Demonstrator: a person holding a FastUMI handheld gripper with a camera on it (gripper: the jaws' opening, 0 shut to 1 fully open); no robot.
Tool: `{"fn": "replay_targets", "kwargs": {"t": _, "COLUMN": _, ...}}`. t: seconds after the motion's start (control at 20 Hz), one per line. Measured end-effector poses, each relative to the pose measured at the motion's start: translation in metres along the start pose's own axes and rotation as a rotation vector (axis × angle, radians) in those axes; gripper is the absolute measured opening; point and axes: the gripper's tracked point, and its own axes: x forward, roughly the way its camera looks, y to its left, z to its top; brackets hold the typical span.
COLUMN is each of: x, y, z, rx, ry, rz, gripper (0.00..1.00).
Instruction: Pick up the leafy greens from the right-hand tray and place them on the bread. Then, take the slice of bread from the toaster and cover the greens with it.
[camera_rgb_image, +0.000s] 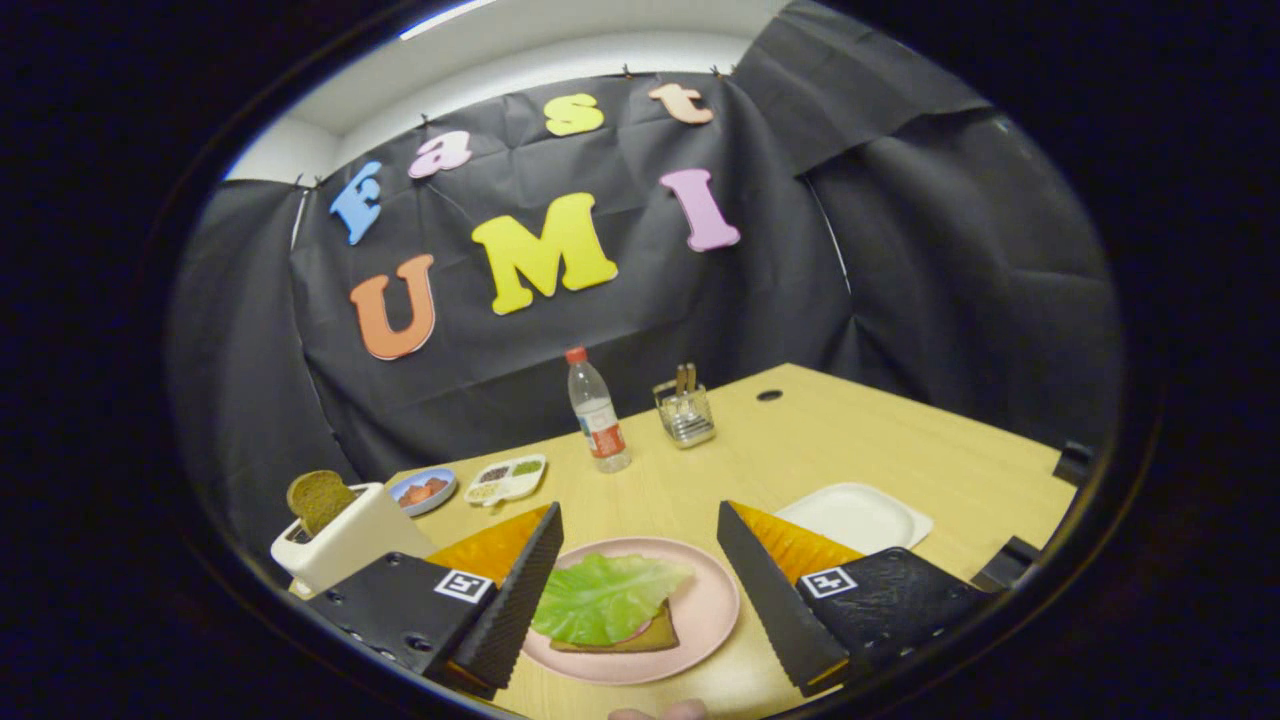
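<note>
Square coded marker on each finger of the tongs (635, 590), bottle (598, 412) label unreadable

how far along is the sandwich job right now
Done: the leafy greens lie on the bread on the pink plate. In hand: nothing; the gripper is open, its fingers either side of the plate. Left: the bread slice is upright in the toaster, not yet covering the greens.

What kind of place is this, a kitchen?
Probably a staged booth, not a real kitchen: black cloth walls behind a wooden table set with a toaster and plate. The open claw hovers over the plate.
</note>
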Motion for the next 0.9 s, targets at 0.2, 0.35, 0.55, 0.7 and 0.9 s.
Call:
{"fn": "replay_targets", "kwargs": {"t": 0.2, "x": -0.03, "y": 0.069, "z": 0.035, "rx": -0.112, "ry": -0.101, "rz": 0.075, "gripper": 0.95}}
{"fn": "replay_targets", "kwargs": {"t": 0.35, "x": -0.043, "y": 0.136, "z": 0.036, "rx": -0.147, "ry": -0.108, "rz": 0.173, "gripper": 0.95}}
{"fn": "replay_targets", "kwargs": {"t": 0.55, "x": -0.035, "y": 0.203, "z": 0.015, "rx": -0.167, "ry": -0.074, "rz": 0.203, "gripper": 0.96}}
{"fn": "replay_targets", "kwargs": {"t": 0.7, "x": -0.024, "y": 0.247, "z": -0.01, "rx": -0.198, "ry": -0.047, "rz": 0.198, "gripper": 0.96}}
{"fn": "replay_targets", "kwargs": {"t": 0.9, "x": -0.005, "y": 0.286, "z": -0.053, "rx": -0.236, "ry": 0.028, "rz": 0.209, "gripper": 0.96}}
